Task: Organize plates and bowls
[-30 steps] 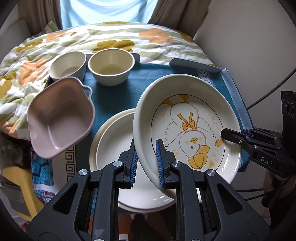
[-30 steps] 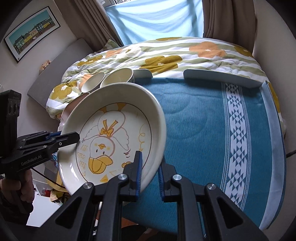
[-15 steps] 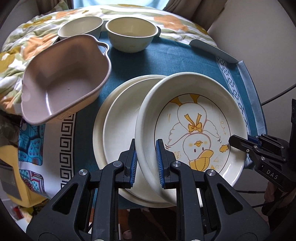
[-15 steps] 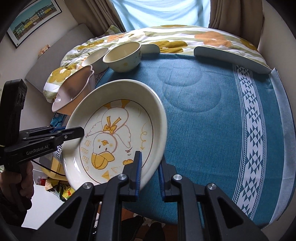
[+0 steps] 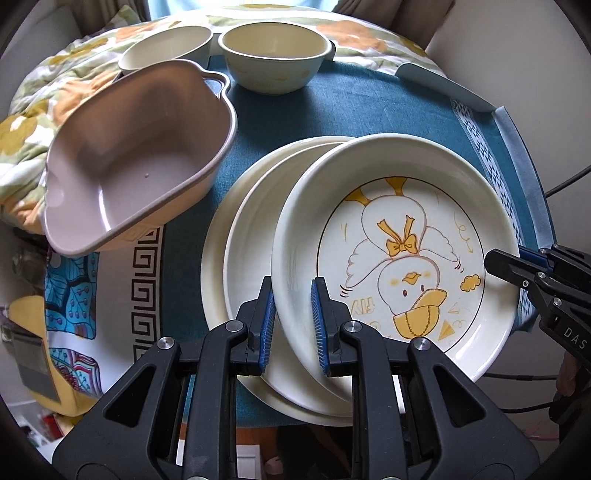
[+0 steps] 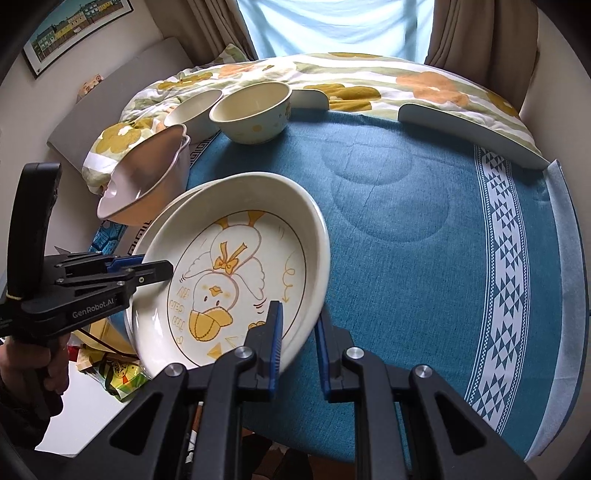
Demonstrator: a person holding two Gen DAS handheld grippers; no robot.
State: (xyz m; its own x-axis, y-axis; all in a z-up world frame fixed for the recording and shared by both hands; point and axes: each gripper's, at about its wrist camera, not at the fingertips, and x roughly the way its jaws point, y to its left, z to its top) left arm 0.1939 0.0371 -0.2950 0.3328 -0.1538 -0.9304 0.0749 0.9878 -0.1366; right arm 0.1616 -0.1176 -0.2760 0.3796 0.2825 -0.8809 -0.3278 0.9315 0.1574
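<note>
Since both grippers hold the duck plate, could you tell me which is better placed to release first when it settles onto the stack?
Probably the left gripper: its side of the duck plate already overlaps the plain plates.

You get soft daylight from the curtained window [image 6: 332,26] (slightly blown out), sharp centres, heavy fisheye bending, perhaps mild blur near the dark rims

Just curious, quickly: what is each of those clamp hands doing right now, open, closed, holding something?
Left gripper: closed on the duck plate rim.
Right gripper: closed on the same plate's opposite rim.
</note>
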